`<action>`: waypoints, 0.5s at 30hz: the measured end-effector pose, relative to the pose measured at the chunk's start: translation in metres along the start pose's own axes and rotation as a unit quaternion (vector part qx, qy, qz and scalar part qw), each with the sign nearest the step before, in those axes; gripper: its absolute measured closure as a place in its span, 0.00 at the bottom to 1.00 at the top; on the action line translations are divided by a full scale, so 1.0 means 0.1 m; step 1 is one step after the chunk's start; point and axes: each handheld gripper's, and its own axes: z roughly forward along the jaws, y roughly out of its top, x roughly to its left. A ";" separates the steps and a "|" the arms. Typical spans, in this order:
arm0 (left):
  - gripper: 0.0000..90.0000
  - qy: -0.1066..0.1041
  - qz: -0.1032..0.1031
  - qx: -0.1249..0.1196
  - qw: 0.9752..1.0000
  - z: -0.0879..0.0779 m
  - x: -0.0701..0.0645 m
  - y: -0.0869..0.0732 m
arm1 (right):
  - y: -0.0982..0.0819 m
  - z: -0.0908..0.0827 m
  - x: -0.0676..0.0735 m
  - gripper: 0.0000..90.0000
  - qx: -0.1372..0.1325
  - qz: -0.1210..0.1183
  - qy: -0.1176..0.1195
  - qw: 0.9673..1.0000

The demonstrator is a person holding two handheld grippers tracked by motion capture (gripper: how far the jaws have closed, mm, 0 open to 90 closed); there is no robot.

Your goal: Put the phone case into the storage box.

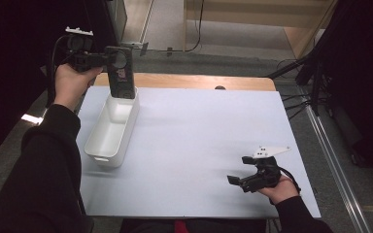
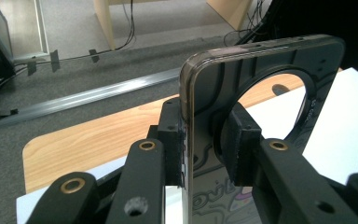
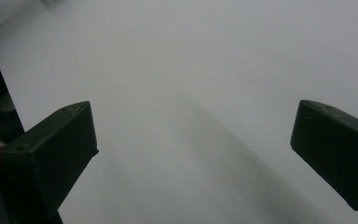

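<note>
Your phone case is the one thing in play here: a dark case with a big round cutout, hanging upright with its long axis vertical, right over the far end of the white bin. The bin sits along the surface's left edge, long side running front to back, and looks empty.

Your left hand-held gripper is pinching the case near its top, pads squeezed on both faces; you can see that clearly in the left gripper view, case sandwiched between them. The case lies to the right of your left hand, with its lower end at the bin's far rim, so I'd guess the next move is pretty much straight down.

Your right hand-held gripper is well apart, near the surface's front right corner, jaws spread wide with nothing between them, just hovering low.

Count: one case, one bin, two hand-held grippers.
</note>
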 end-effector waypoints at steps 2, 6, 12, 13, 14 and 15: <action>0.79 0.003 0.001 0.001 1.000 0.03 0.01 0.00 | 0.00 0.00 0.00 0.00 0.000 0.001 0.001 1.000; 0.79 0.009 -0.001 -0.001 1.000 0.06 0.04 -0.01 | 0.00 0.00 0.00 0.00 0.000 0.001 0.001 1.000; 0.79 0.017 -0.004 0.002 1.000 0.12 0.08 -0.03 | 0.00 0.00 0.00 0.00 -0.001 0.000 0.002 1.000; 0.79 0.017 -0.003 0.001 1.000 0.13 0.09 -0.04 | 0.00 0.00 0.00 0.00 -0.001 0.000 0.002 1.000; 0.79 0.015 -0.005 0.000 1.000 0.15 0.09 -0.04 | 0.01 0.00 0.00 0.00 -0.001 0.000 0.002 1.000; 0.79 0.012 -0.009 -0.001 1.000 0.15 0.11 -0.05 | 0.01 0.01 0.00 0.00 -0.001 -0.001 0.002 1.000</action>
